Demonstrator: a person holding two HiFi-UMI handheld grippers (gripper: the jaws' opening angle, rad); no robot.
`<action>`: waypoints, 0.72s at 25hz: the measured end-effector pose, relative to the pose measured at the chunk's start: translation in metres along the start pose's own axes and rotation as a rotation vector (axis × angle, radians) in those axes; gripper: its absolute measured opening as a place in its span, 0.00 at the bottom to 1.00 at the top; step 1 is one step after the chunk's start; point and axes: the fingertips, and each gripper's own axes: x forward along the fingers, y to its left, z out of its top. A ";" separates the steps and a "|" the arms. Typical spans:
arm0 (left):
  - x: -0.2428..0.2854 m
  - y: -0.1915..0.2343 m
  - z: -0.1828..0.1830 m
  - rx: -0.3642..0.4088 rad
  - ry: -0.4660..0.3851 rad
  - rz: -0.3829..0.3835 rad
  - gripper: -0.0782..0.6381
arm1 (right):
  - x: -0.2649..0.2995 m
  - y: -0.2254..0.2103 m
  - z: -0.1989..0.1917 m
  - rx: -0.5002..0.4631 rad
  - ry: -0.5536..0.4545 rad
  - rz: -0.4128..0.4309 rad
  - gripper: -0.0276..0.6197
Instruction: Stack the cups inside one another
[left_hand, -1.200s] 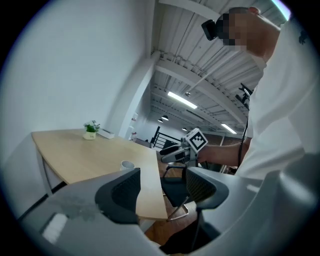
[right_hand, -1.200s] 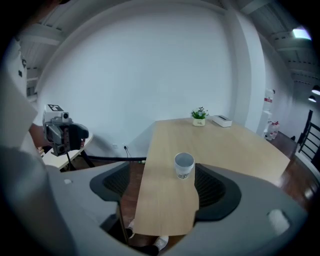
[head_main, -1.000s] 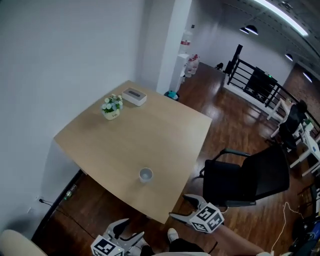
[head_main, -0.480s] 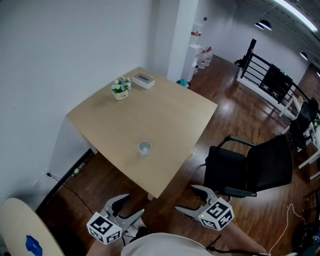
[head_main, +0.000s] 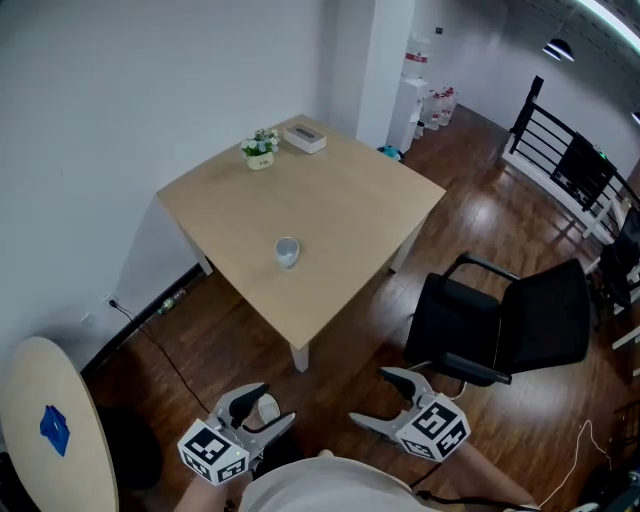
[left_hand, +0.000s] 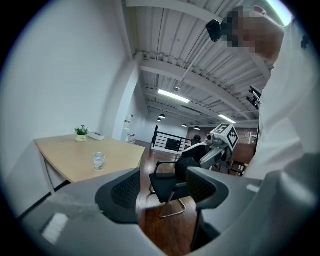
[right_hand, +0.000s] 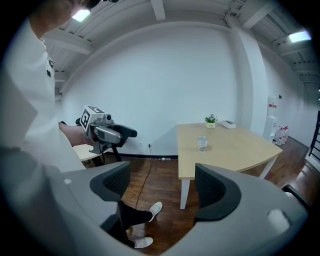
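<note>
A single clear cup (head_main: 287, 252) stands upright near the front edge of the light wooden table (head_main: 340, 210); whether other cups sit inside it I cannot tell. The same cup (left_hand: 98, 160) looks small and distant in the left gripper view, and the cup (right_hand: 202, 143) is just as distant in the right gripper view. My left gripper (head_main: 262, 410) is low over the floor, well short of the table, open and holding nothing. My right gripper (head_main: 372, 396) hovers beside it, also open with nothing between its fingers.
A small potted plant (head_main: 261, 148) and a white box (head_main: 305, 138) sit at the table's far corner. A black office chair (head_main: 500, 325) stands right of the table. A round pale table (head_main: 45, 430) is at the lower left. Dark wooden floor (head_main: 230, 340) lies between me and the table.
The view has drawn back from the table, so the cup lies farther from both grippers. Both grippers stay open and low; the round table has come into sight.
</note>
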 end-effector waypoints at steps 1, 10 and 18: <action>-0.001 -0.008 -0.003 -0.002 0.007 0.009 0.51 | -0.004 0.004 -0.004 -0.003 0.000 0.009 0.66; -0.011 -0.053 -0.012 0.018 0.039 0.027 0.51 | -0.026 0.029 -0.019 -0.033 -0.028 0.043 0.66; -0.010 -0.076 -0.016 0.050 0.033 -0.001 0.51 | -0.042 0.046 -0.039 -0.021 -0.043 0.022 0.66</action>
